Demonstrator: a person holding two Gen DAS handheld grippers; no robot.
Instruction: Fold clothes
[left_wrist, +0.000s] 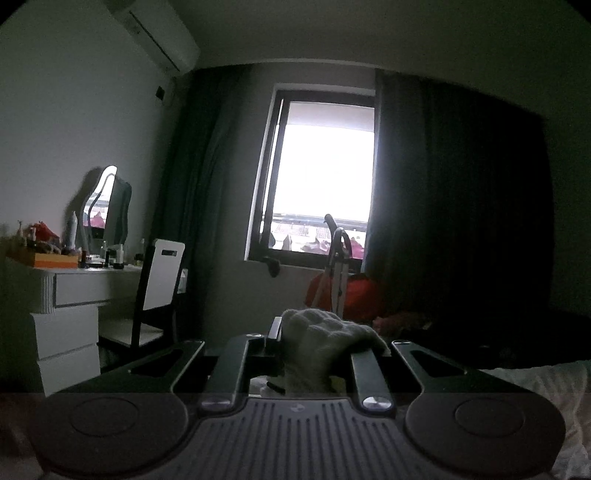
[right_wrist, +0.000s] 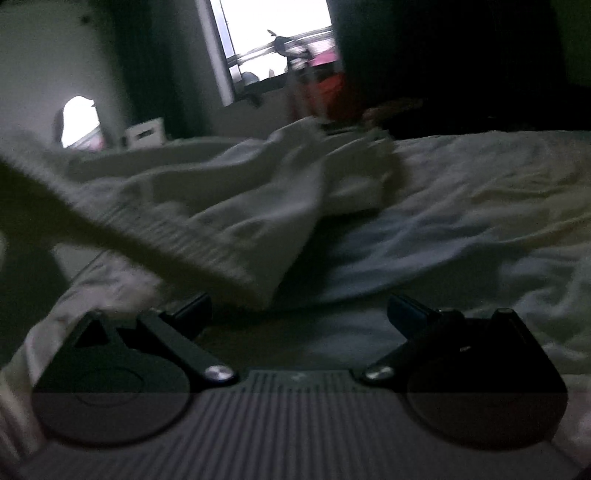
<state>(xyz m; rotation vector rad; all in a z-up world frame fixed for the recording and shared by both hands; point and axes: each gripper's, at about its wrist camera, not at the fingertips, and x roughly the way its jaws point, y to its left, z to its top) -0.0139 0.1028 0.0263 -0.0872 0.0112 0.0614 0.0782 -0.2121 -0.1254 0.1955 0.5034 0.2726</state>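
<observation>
A pale knitted garment (left_wrist: 317, 343) is pinched in the clenched left tool (left_wrist: 295, 341), presumably lifted for folding, while the released right tool (right_wrist: 299, 314) is held over the bed (right_wrist: 480, 206).

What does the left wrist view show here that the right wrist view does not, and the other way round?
Left wrist only: the left claw shut on a bunch of white garment, the air conditioner and the dressing table.
Right wrist only: the right claw open and empty over the rumpled bed sheet, and the white garment stretched across it.
Both: the window, the dark curtain, the mirror.
</observation>
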